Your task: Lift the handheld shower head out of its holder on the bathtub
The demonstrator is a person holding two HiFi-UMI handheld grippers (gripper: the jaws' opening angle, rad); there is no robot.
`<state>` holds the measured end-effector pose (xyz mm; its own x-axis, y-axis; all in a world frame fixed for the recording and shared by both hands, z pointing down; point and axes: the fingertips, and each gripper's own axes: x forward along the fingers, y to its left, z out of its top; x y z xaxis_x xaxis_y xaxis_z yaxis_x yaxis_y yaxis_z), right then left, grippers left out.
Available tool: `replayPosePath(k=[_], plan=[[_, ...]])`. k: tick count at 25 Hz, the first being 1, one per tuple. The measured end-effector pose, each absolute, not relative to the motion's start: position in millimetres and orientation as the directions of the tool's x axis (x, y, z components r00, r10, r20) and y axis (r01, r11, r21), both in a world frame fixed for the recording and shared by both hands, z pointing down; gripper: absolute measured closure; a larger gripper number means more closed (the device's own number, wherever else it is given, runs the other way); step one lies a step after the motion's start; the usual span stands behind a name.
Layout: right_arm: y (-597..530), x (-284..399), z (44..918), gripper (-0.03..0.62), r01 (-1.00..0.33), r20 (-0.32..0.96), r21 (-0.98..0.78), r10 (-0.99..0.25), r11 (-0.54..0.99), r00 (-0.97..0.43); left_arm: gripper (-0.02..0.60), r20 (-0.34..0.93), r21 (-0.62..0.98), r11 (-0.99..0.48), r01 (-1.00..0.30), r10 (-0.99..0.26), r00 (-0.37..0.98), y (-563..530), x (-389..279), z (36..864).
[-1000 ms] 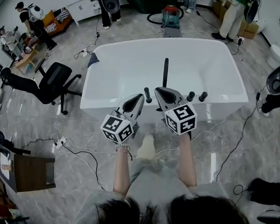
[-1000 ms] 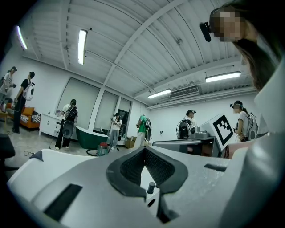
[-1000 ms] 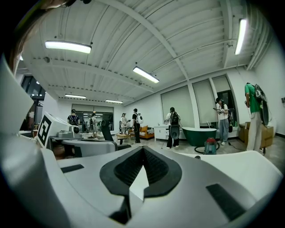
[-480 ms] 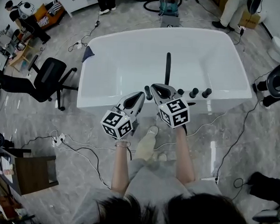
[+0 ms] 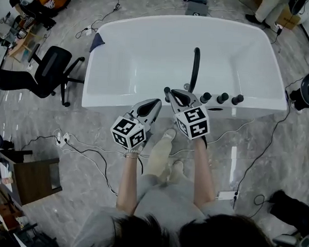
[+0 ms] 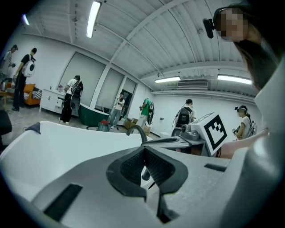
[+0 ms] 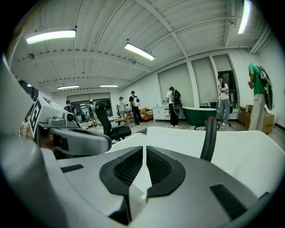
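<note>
Nothing lifted yet: left gripper (image 5: 154, 103) has its fingers closed and empty, just short of the bathtub (image 5: 109, 100) near rim. The handheld shower head (image 5: 166, 92), judged to be the short black stick, stands in its holder on that rim, and the right gripper (image 5: 175, 93) is just beside it with fingers closed on nothing, so opening, gripping and lifting remain. Tub basin looks empty; dark cloth (image 5: 97, 41) on its far-left corner, black spout (image 5: 195, 66) and three knobs (image 5: 222, 97) on the rim further right.
</note>
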<state>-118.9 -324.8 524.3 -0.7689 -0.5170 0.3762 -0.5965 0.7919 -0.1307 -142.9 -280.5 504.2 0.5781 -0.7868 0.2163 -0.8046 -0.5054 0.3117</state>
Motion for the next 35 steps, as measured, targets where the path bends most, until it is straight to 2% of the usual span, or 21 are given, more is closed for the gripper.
replayPosePath(k=[6, 9, 16, 22, 35], plan=[[-332.8, -126.8, 566.2, 0.565, -0.591, 0.435, -0.137, -0.488, 0.795, -0.757, 0.577, 0.237, 0.350, -0.476, -0.807, -0.788, 0.568, -295.7, -156.6, 535.4], [-339.0, -128.8, 585.6, 0.525, -0.590, 0.454, -0.152, -0.474, 0.793, -0.754, 0.577, 0.248, 0.362, -0.475, -0.802, -0.781, 0.574, -301.2, -157.9, 550.0], [-351.4, -134.7, 627.8, 0.511, -0.584, 0.507, -0.157, -0.443, 0.796, -0.740, 0.577, 0.277, 0.386, -0.461, -0.799, -0.768, 0.578, -312.3, -161.7, 580.4], [-362.5, -143.1, 654.4, 0.470, -0.562, 0.514, -0.175, -0.412, 0.808, -0.753, 0.577, 0.296, 0.390, -0.453, -0.802, -0.763, 0.575, -323.4, -164.2, 605.2], [-369.4, -160.0, 708.6, 0.448, -0.552, 0.546, -0.170, -0.388, 0.816, -0.743, 0.577, 0.338, 0.407, -0.393, -0.825, -0.774, 0.536, -317.1, -182.9, 647.5]])
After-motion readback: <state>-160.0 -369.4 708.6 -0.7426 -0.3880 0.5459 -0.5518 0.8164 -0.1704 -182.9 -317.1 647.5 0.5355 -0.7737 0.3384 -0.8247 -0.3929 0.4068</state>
